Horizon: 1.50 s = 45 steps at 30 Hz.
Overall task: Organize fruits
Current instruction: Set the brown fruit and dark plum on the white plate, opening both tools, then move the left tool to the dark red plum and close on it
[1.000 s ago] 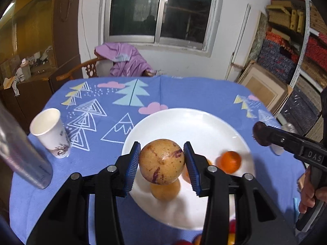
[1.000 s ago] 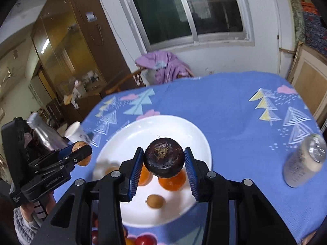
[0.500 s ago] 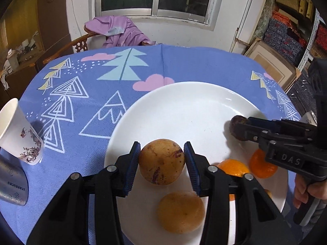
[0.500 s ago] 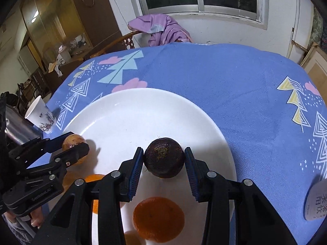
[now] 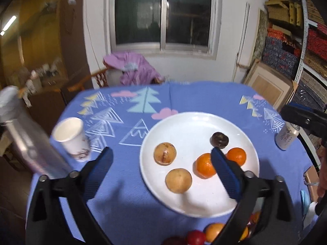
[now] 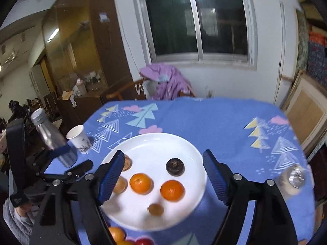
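The left gripper and right gripper have just been opening and are being held spread, nothing between them; the tan fruit and dark fruit are lying released on the plate, beyond the fingertips.

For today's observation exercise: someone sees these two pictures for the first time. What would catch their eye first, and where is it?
First, the white plate in the middle of the blue patterned tablecloth, carrying two oranges, two tan fruits and, at its far side, one dark fruit. Next, the open left gripper and open right gripper framing it from the near edge, nothing between their blue pads. A paper cup stands left of the plate.
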Motion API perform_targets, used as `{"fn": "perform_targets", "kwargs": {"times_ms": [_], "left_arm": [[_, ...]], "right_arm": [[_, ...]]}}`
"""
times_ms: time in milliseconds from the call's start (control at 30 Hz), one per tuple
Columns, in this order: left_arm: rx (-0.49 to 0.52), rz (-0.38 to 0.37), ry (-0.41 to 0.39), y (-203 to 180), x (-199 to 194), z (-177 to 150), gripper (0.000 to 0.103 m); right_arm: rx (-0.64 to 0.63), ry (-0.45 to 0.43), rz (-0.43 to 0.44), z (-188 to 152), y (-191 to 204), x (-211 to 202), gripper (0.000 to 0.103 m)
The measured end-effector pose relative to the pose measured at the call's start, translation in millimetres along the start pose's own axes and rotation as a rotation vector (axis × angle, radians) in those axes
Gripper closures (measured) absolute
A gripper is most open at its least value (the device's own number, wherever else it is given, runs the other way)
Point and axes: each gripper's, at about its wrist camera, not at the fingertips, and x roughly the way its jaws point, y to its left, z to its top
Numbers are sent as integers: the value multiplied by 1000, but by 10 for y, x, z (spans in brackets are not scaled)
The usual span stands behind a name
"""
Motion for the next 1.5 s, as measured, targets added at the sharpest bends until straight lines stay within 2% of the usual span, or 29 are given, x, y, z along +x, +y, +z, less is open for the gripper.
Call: {"fn": "perform_targets", "kwargs": {"times_ms": [133,267,367,400,600,700,933,1100,1200,1367,1400,1500], "left_arm": [[16,40,-56,-64,-514,-365,5],[32,66,-60,-129,-720,-933,5],[43,156,-72,-109,-727,-1244,5],[40,160,-57,-80,-690,-1286,5],[-5,91,27,47,-479,-1325,5],[21,102,37,-7,-389,-1313,5],[101,134,75,-146,-242,-1379,5],[62,146,108,-20,-168,-1371,5],[19,120,124,86,-138,-1367,4],[25,227,86,221,-224,-1341,4],[3,214,95,263,-225,-1338,4],[-49,103,110,265,-254,-1343,4]], "right_arm": [[-37,-92,-29,-468,81,-639,4],[-31,-176,-83,-1137,58,-967,4],[-19,-173,-152,-1526,-67,-984,3],[-4,-161,-164,-1575,-114,-953,3],[141,-107,-135,-1578,-405,-866,3],[132,-87,-118,-1598,-371,-833,3],[35,-68,-139,-1649,-145,-794,3],[49,-60,-143,-1658,-173,-782,3],[63,-56,-143,-1654,-205,-772,3],[72,-55,-144,-1648,-225,-770,3],[74,-55,-142,-1648,-229,-771,3],[84,-54,-139,-1644,-250,-772,3]]}}
